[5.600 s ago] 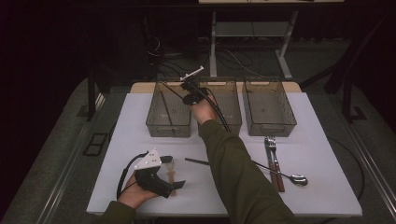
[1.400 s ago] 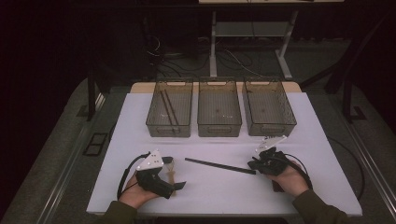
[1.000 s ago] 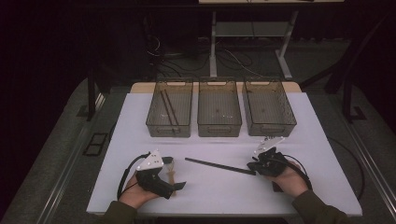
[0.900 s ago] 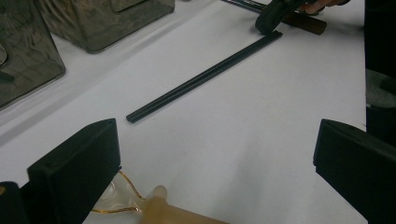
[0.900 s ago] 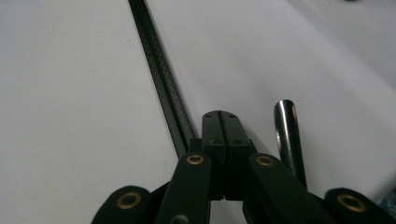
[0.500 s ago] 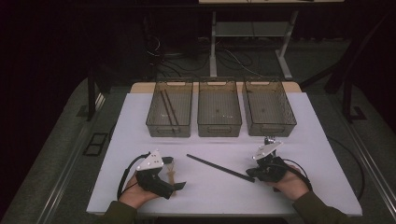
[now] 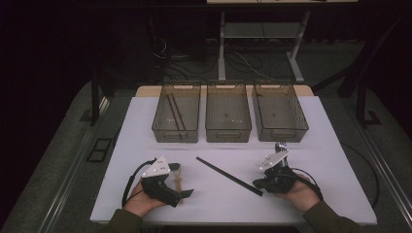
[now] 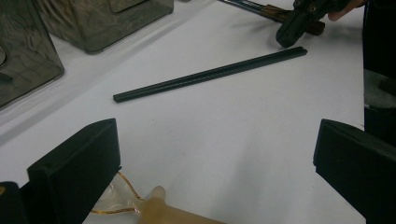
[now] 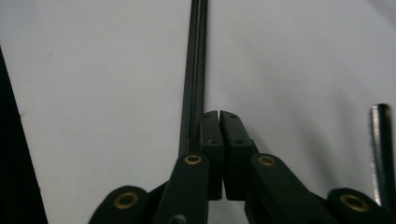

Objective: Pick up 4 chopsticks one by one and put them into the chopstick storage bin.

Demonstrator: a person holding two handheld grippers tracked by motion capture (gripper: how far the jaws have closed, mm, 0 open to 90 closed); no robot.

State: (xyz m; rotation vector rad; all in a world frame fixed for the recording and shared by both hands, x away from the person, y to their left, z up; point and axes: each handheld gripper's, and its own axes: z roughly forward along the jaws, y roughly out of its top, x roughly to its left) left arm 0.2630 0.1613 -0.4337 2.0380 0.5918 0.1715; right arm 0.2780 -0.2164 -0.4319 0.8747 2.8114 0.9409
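A pair of black chopsticks (image 7: 228,175) lies slantwise on the white table between the two hands, and in the left gripper view the chopsticks (image 8: 210,74) sit straight ahead. My right gripper (image 7: 256,184) is at their near right end. In the right gripper view the gripper (image 9: 219,115) is shut with nothing between the pads, which have just parted by a hair. The chopsticks (image 9: 195,70) run alongside its left jaw. My left gripper (image 7: 180,180) rests at the front left. Its jaws (image 8: 217,128) stand wide open and empty.
Three smoky plastic bins (image 7: 228,112) line the far side; the left bin (image 7: 176,112) holds dark chopsticks. A beige spoon (image 8: 159,212) lies by the left gripper. Metal cutlery (image 7: 279,145) lies behind the right hand, with a steel handle (image 9: 383,149) near the right jaw.
The chopsticks' right end has swung toward the front edge with the right gripper, so the pair lies more steeply slanted. The left gripper has stayed put.
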